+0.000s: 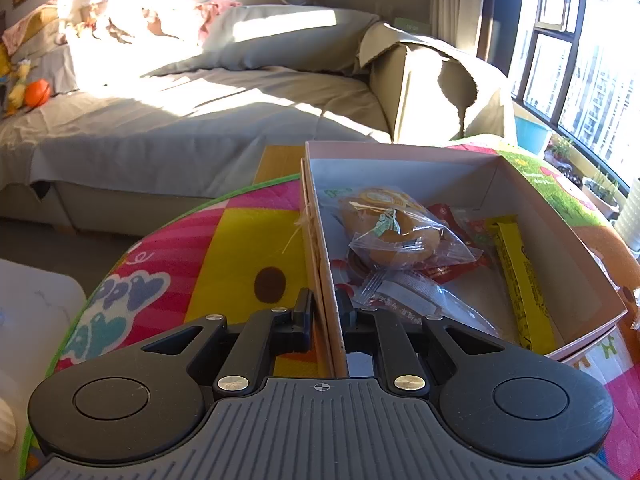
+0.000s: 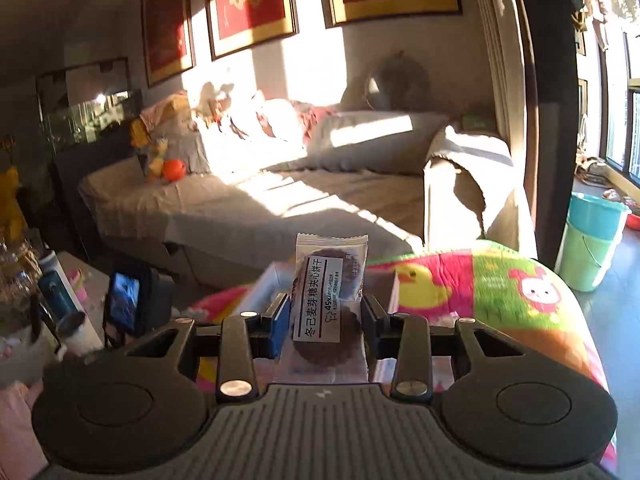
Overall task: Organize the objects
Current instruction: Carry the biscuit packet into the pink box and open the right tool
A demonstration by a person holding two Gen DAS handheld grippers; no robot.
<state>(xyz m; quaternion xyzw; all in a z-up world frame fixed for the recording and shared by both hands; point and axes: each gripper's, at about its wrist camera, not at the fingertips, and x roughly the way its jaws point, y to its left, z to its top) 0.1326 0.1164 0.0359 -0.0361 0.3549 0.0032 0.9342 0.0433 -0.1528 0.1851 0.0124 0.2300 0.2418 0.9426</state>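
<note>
The right gripper (image 2: 325, 322) is clamping a wrapped sandwich biscuit packet (image 2: 326, 308), its two pads pressing the packet's long edges partway along, with the crimped top seam standing clear above the fingertips and the lower end hanging back toward the gripper body. Two dark round biscuits are showing through the clear film behind the printed label. The packet is looking light and thin, its film slick and crinkly, and the biscuits inside are likely brittle, so a hold across the flat, biscuit-filled middle seems safer than one on the empty seams, and a hard squeeze could crack them.

The left gripper (image 1: 325, 312) is pinching the near side wall of the open cardboard box (image 1: 400, 150), jaws nearly together with one finger outside and one inside the wall, seemingly steadying it. The thin card is looking stiff enough to hold by its edge but easy to buckle.

Inside the box, a bagged pastry (image 1: 386, 232) is lying on top near that wall, a red snack wrapper (image 1: 460, 268) is showing beneath it, and a yellow snack bar (image 1: 520, 280) is lying along the far side. The box is sitting on a colourful cartoon-print mat (image 1: 224, 248), and beyond it a grey-covered sofa (image 1: 200, 128) is catching strong sunlight.
</note>
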